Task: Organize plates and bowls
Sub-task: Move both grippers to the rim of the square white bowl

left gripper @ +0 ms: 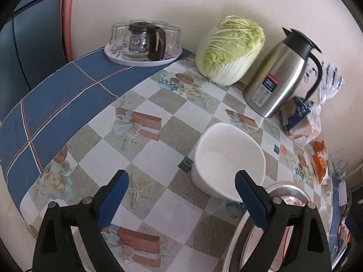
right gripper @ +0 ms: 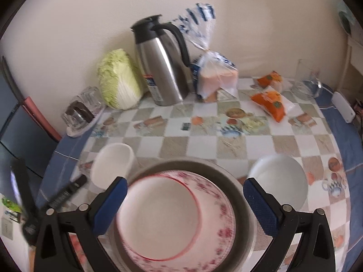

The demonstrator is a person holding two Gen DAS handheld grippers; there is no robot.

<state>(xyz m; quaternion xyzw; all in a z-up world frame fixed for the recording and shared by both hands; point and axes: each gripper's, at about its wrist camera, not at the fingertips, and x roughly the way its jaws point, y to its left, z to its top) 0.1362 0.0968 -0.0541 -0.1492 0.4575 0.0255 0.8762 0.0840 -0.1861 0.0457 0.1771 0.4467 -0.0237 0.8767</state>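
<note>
- The left claw (left gripper: 181,189) is nearest in its own view, its blue-padded fingers (left gripper: 113,196) spread wide with nothing between them, hanging over the checked tabletop (left gripper: 158,122)
- Just past its right finger stands a tall white bowl (left gripper: 229,158), tilted in the fisheye, resting on the tabletop and untouched by the pads
- At the lower right of the left view the rim of a metal basin (left gripper: 289,189) shows behind the right finger
- The right claw (right gripper: 185,195) is also agape, empty, poised above that metal basin (right gripper: 238,181)
- Inside the basin lies a floral plate (right gripper: 217,204) with a pink flower border, and on top of it a plain plate with a red rim (right gripper: 158,217) — stacked, the upper one shifted toward the left
- A wide white bowl (right gripper: 280,181) sits on the tabletop just beside the basin on its right; the tall white bowl (right gripper: 113,164) sits just beside it on the left
- Along the wall: a Chinese cabbage (left gripper: 229,49), a steel thermos jug (left gripper: 281,77) near it, and a bagged loaf of bread (right gripper: 215,74) touching the jug's far side
- Two orange packets (right gripper: 271,100) lie right of the bread, apart from the bowls
- A round tray (left gripper: 143,60) at the far left corner carries upturned glasses and a glass teapot (left gripper: 138,40) — well apart from the bowls
</note>
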